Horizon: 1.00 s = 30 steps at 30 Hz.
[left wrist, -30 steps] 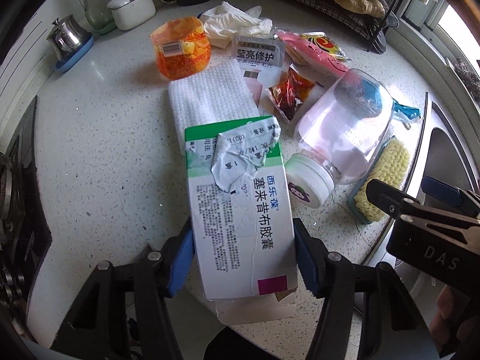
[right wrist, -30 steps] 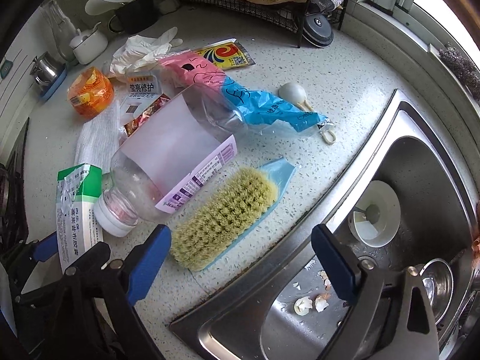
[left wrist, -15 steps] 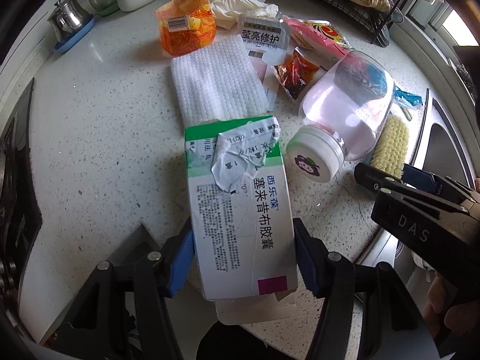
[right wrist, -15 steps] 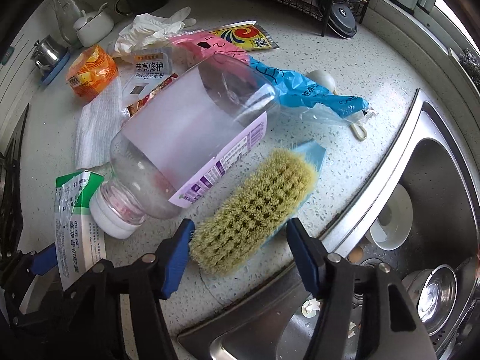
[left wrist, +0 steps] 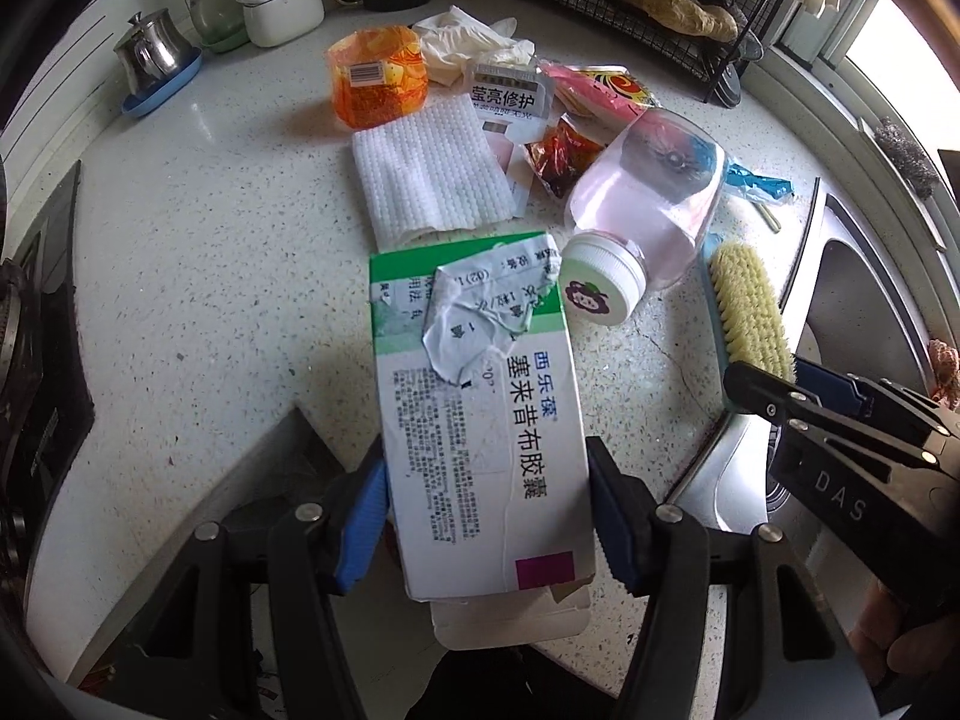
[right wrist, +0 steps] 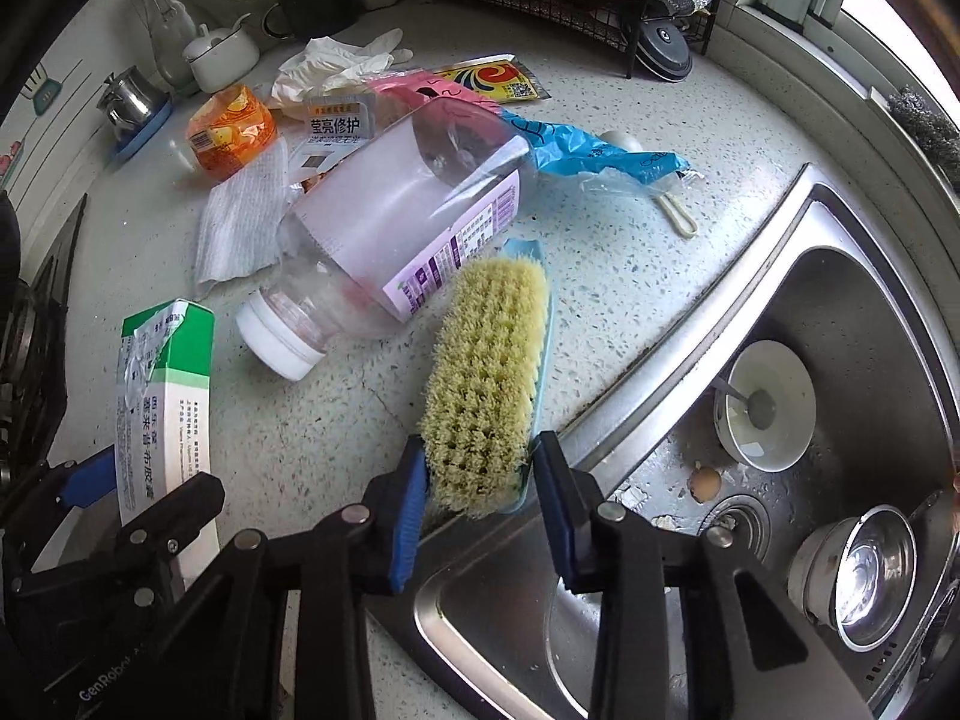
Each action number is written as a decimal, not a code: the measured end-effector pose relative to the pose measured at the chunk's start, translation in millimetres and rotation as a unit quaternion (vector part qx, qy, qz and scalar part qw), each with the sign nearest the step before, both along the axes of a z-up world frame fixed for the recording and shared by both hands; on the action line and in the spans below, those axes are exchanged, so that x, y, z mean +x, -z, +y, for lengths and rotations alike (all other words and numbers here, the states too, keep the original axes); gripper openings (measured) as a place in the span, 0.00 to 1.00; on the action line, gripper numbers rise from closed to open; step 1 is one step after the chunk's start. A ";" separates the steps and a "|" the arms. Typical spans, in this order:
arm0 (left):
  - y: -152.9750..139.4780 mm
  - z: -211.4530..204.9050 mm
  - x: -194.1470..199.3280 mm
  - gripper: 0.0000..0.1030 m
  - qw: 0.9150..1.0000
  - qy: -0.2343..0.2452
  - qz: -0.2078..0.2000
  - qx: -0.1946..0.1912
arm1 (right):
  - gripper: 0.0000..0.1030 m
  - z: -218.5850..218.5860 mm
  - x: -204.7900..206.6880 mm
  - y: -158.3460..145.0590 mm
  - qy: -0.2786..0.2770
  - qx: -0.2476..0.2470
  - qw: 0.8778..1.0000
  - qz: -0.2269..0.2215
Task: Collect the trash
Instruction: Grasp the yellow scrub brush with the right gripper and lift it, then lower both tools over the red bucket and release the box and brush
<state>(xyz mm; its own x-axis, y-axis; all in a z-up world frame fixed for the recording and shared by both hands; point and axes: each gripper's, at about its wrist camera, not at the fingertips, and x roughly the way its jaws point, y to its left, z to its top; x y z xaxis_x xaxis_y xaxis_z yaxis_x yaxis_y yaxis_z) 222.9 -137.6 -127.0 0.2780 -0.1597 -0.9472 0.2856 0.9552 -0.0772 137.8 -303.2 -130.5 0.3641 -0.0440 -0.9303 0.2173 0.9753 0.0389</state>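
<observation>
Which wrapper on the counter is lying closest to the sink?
The blue plastic wrapper, stretched out behind the bottle; the yellow and orange ones lie farther back.

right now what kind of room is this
Most likely a home kitchen: a speckled stone countertop runs beside a stainless steel sink with a used bowl in it, a scrubbing brush lies by the sink's edge, and a wire dish rack stands at the back.

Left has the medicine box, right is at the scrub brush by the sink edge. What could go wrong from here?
1. The right gripper is closing on the near end of the scrub brush; an end grip may let it pivot or drop into the sink.
2. The brush touches the plastic bottle, which may roll when it lifts.
3. The medicine box in the left gripper has an open flap that may snag.
</observation>
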 end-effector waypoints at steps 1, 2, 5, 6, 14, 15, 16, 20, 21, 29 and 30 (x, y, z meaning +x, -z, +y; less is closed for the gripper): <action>-2.3 1.4 -3.9 0.57 1.000 0.001 -0.003 -0.003 | 0.32 1.1 -5.0 -3.1 0.001 0.000 1.000 -0.004; -4.8 2.3 -9.3 0.57 1.000 0.003 -0.005 -0.005 | 0.31 2.9 -10.2 -6.5 0.002 -0.001 1.000 -0.009; -13.4 6.3 -24.3 0.57 1.000 0.007 -0.016 -0.014 | 0.31 6.5 -25.7 -16.9 0.005 0.000 1.000 -0.018; -16.2 7.2 -28.8 0.57 1.000 0.008 -0.020 -0.017 | 0.31 8.2 -30.0 -19.8 0.005 0.001 1.000 -0.021; -35.5 28.8 -72.8 0.57 0.998 -0.008 -0.042 -0.035 | 0.31 31.9 -73.8 -48.7 -0.023 0.012 0.998 -0.056; -38.8 33.7 -80.3 0.57 0.998 -0.013 -0.046 -0.036 | 0.31 36.5 -77.6 -51.5 -0.029 0.012 0.998 -0.060; -41.9 37.6 -86.3 0.57 0.998 -0.019 -0.050 -0.037 | 0.30 41.2 -82.8 -54.9 -0.036 0.013 0.997 -0.064; -52.8 60.4 -117.4 0.57 0.996 -0.046 -0.064 -0.038 | 0.30 63.8 -93.5 -65.3 -0.065 0.022 0.995 -0.073; -54.8 67.8 -126.0 0.57 0.996 -0.054 -0.066 -0.039 | 0.30 70.8 -99.3 -67.8 -0.073 0.025 0.994 -0.075; -53.8 127.3 -189.2 0.57 0.990 -0.115 -0.074 -0.034 | 0.30 127.9 -130.0 -67.9 -0.152 0.025 0.985 -0.079; -51.7 133.4 -196.3 0.57 0.989 -0.121 -0.072 -0.035 | 0.30 132.8 -133.9 -66.6 -0.162 0.025 0.984 -0.077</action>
